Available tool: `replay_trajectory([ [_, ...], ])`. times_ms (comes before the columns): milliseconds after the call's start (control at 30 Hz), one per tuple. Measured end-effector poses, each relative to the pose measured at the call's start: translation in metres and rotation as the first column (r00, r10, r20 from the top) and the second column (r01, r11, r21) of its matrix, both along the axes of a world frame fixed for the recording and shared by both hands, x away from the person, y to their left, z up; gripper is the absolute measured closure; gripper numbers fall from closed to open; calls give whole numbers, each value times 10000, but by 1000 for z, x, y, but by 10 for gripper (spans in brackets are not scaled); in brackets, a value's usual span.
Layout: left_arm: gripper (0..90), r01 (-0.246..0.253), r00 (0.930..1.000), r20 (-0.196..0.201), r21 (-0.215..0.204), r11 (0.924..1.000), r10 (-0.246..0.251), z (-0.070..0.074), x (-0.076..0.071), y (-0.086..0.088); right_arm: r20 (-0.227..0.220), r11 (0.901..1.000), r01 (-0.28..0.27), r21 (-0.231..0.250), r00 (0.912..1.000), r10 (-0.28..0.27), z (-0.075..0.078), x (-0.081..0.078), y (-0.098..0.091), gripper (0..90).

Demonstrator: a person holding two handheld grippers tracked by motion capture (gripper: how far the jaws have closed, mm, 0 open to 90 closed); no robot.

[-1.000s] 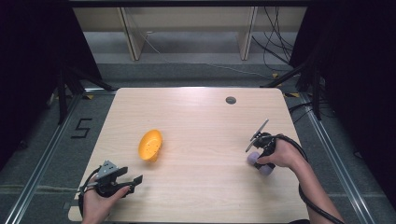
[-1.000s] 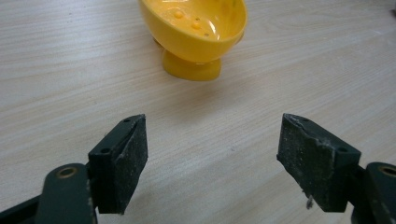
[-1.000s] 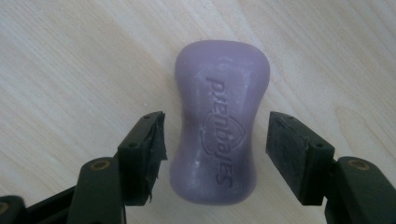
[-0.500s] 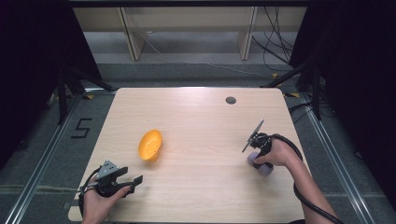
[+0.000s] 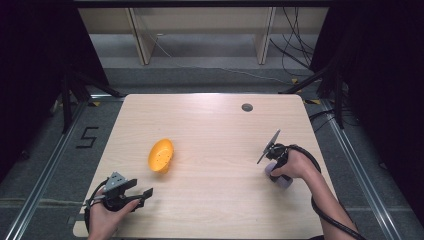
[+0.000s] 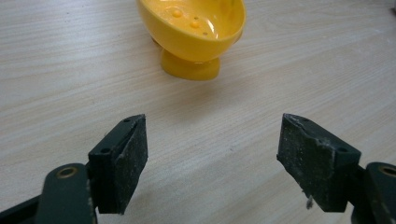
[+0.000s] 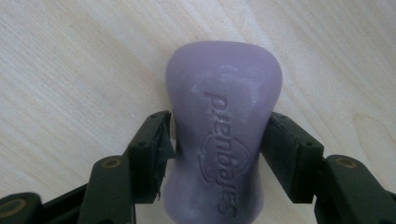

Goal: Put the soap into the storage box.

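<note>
High view: a light wooden table (image 5: 210, 130) is seen from above, with a yellow bowl (image 5: 161, 155) lying left of centre, tipped on its side so that its opening faces partly upward. A small dark round fitting (image 5: 247, 107) is set into the table near the far edge. The left claw (image 5: 146, 192) is held low at the near left corner, just short of the bowl and apart from it. The right claw (image 5: 272, 169) is held at the right side of the table, where a purple object (image 5: 280, 179) is partly covered by the hand.

In the left gripper view the left claw (image 6: 212, 163) is spread wide, with nothing between its jaws but bare table. The yellow bowl (image 6: 194, 25) is seen ahead of it, resting on a short foot; small raised dots or holes are visible on its glossy inner surface, and no contents can be made out inside it.

In the right gripper view the right claw (image 7: 217, 154) is clenched on the purple object (image 7: 224, 130), a waisted, soap-like block with embossed lettering; both pads are pressed against its narrow middle. Whether the block is lifted off the table cannot be told.
</note>
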State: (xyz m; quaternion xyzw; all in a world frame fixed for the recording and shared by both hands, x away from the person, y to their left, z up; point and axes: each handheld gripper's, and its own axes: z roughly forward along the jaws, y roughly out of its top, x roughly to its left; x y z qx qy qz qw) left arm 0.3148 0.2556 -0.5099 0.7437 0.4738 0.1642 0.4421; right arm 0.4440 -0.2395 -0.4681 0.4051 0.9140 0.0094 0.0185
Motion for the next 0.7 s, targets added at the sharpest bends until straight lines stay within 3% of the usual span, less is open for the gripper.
replay_trajectory([
  [133,236,0,10000,4,5,10000,0,0,0,0,-118,9997,217,-75,9997,-218,-2,-1,2,463],
  [167,236,2,10000,-1,4,10000,-2,0,0,0,-262,9976,670,-156,9974,-674,-1,-4,6,479],
  [233,236,-2,10000,-3,8,10000,2,0,0,0,-157,9992,368,-157,9992,-371,-1,-1,3,488],
  [433,237,-4,10000,3,-10,10000,4,0,0,0,-50,9999,161,-49,9999,-162,-4,-2,0,498],
  [700,237,7,10000,63,60,10000,-7,0,0,1,372,9949,-934,-390,9948,948,-3,-5,1,500],
])
